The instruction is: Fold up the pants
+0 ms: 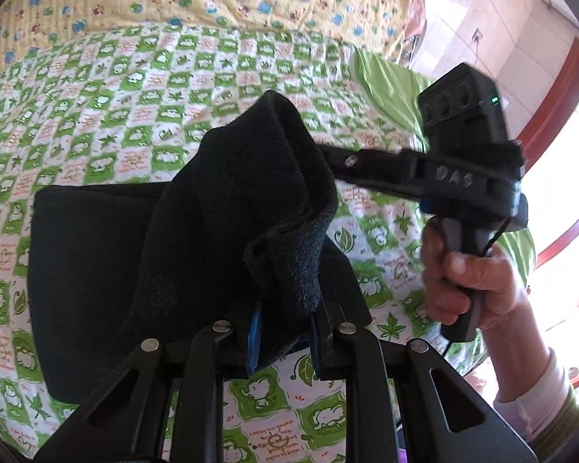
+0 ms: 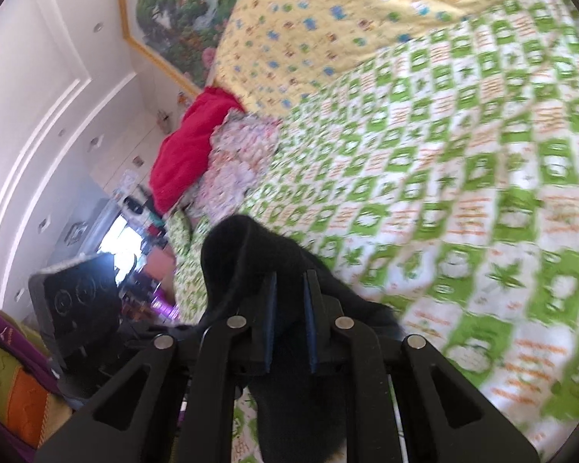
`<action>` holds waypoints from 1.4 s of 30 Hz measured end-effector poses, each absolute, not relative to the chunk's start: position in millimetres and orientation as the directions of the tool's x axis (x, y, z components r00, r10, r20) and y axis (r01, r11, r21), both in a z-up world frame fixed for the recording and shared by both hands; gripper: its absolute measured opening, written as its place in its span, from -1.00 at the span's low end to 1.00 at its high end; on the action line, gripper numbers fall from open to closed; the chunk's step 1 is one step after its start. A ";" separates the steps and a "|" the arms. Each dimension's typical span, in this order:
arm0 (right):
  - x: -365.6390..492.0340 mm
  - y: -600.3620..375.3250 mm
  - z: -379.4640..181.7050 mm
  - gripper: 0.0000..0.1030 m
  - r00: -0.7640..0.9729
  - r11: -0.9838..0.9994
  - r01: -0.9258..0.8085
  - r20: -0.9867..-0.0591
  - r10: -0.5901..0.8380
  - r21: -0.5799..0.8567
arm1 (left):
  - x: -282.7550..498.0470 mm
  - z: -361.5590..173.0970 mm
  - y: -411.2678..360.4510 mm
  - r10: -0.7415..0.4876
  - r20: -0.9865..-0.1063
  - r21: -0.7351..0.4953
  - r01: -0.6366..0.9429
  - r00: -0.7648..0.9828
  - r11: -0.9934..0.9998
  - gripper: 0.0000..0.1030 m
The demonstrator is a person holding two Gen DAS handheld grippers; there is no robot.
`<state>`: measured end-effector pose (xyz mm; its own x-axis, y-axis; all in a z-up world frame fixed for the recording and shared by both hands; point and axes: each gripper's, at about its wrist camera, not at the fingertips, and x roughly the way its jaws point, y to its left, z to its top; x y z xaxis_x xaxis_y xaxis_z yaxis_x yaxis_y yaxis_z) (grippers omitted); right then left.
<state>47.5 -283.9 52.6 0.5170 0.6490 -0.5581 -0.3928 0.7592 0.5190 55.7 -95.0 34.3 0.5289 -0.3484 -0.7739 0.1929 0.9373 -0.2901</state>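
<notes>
While lifted off the bedsheet (image 1: 96,115), black pants (image 1: 197,212) pinched in left gripper (image 1: 285,332) and right gripper (image 2: 289,308).

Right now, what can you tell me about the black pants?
The black pants look like soft, fuzzy fleece. Part lies flat on the green-checked bedsheet; the rest is lifted and draped in folds. The left hand-held gripper pinches one bunched edge, and the right hand-held gripper clamps another, both shut on cloth.
</notes>
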 end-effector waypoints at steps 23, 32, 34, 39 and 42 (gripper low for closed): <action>2.1 -235.2 86.0 0.44 0.705 0.965 -0.192 -0.659 0.262 0.178 | 16.3 59.7 -47.1 -0.382 -0.707 -0.354 0.170 0.595 0.920 0.13; 7.5 -206.5 82.1 0.48 0.692 0.978 -0.180 -0.693 0.203 0.107 | 15.2 55.8 -0.2 -0.296 -0.707 -0.347 0.050 0.642 0.936 0.16; 7.9 -201.6 80.2 0.48 0.687 0.980 -0.173 -0.702 0.188 0.093 | 16.0 54.3 10.9 -0.291 -0.706 -0.358 0.029 0.646 0.933 0.19; 5.0 -196.0 76.9 0.49 0.685 0.988 -0.143 -0.714 0.145 0.064 | 16.4 50.3 29.4 -0.270 -0.703 -0.364 -0.006 0.657 0.931 0.23; 3.0 -196.4 72.9 0.55 0.681 0.992 -0.114 -0.722 0.123 0.062 | 18.2 45.2 40.0 -0.266 -0.707 -0.374 -0.027 0.655 0.927 0.26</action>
<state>3.0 -196.4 72.9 0.6806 0.1233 -0.7222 -0.1137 0.9916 0.0622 18.2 40.0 45.2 0.6549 -0.2659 -0.7074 -0.0272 0.9271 -0.3737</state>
